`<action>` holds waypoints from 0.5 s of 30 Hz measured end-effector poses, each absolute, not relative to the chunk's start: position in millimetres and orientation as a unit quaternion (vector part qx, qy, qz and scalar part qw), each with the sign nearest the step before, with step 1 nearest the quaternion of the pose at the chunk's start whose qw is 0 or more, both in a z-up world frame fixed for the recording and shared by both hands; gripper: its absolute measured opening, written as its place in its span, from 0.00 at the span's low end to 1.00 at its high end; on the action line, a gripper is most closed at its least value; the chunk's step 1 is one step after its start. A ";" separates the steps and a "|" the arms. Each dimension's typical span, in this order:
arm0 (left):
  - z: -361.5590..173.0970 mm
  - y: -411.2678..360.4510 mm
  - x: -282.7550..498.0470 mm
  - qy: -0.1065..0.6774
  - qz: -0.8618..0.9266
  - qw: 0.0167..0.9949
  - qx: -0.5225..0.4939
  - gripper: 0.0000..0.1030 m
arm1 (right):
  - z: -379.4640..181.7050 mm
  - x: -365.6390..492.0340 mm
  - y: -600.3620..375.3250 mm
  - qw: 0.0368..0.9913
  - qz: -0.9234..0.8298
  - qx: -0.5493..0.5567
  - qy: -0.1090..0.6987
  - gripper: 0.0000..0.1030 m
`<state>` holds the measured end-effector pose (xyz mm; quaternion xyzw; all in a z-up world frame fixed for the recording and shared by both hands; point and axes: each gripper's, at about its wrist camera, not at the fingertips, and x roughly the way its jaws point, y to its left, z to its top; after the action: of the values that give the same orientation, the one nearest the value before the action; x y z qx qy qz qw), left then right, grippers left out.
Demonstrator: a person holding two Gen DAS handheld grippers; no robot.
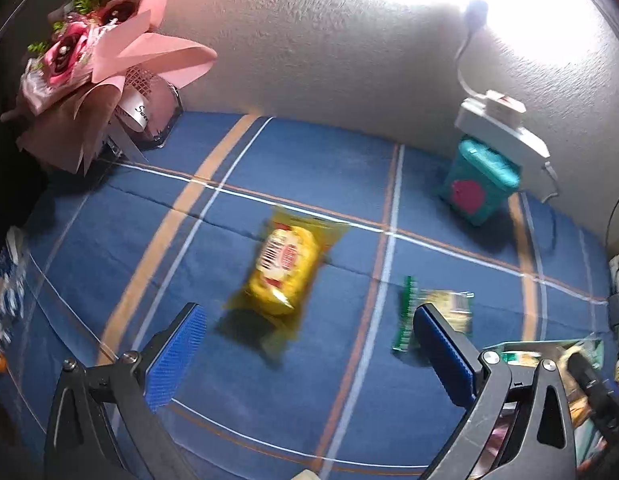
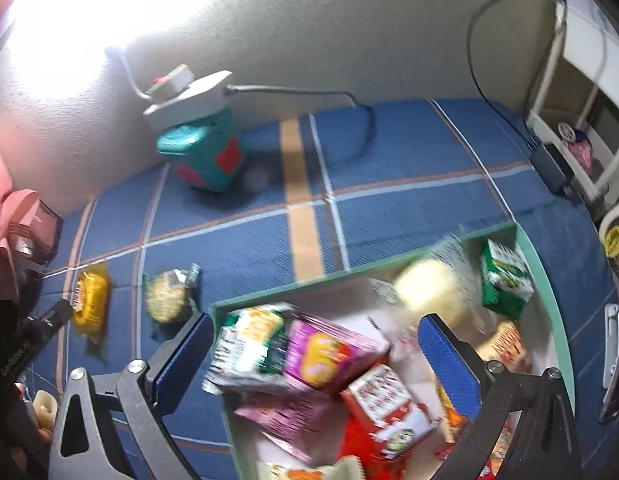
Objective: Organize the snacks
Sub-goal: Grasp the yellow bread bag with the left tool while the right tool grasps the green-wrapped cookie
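Note:
A yellow snack packet (image 1: pixel 283 270) lies on the blue plaid cloth (image 1: pixel 269 168), just ahead of my open, empty left gripper (image 1: pixel 309 328). A green-edged clear packet (image 1: pixel 433 316) lies beside its right finger. In the right wrist view both packets show at the left, the yellow one (image 2: pixel 91 300) and the clear one (image 2: pixel 169 294). My right gripper (image 2: pixel 317 332) is open and empty above a green-walled box (image 2: pixel 545 264) holding several snacks: a pale round packet (image 2: pixel 429 288), a green carton (image 2: pixel 505 276), pink packs (image 2: pixel 325 352) and a red-white box (image 2: pixel 389 404).
A teal canister (image 1: pixel 479 182) with a white power strip (image 1: pixel 505 128) on top stands by the wall. A pink flower bouquet (image 1: pixel 89 60) sits at the far left corner. A white rack (image 2: pixel 581 112) and a black adapter (image 2: pixel 551 168) are at the right.

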<state>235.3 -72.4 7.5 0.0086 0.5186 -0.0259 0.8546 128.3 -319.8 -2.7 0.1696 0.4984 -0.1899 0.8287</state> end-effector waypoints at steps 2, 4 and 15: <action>6.3 -61.7 246.2 0.527 -0.027 0.850 0.011 1.00 | -1.0 138.3 -308.5 0.834 -0.175 0.167 0.496 1.00; 7.2 -50.2 257.5 0.533 -0.027 0.846 0.009 1.00 | -1.1 153.8 -290.6 0.839 -0.151 0.157 0.498 1.00; -17.5 -31.4 301.6 0.574 -0.066 0.816 0.005 1.00 | -40.2 225.4 -215.4 0.828 -0.085 0.115 0.543 1.00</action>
<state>301.6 -31.4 -17.5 0.0049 0.5740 -0.0660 0.8162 225.4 -215.4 -40.2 0.1145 0.5430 -0.0846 0.8276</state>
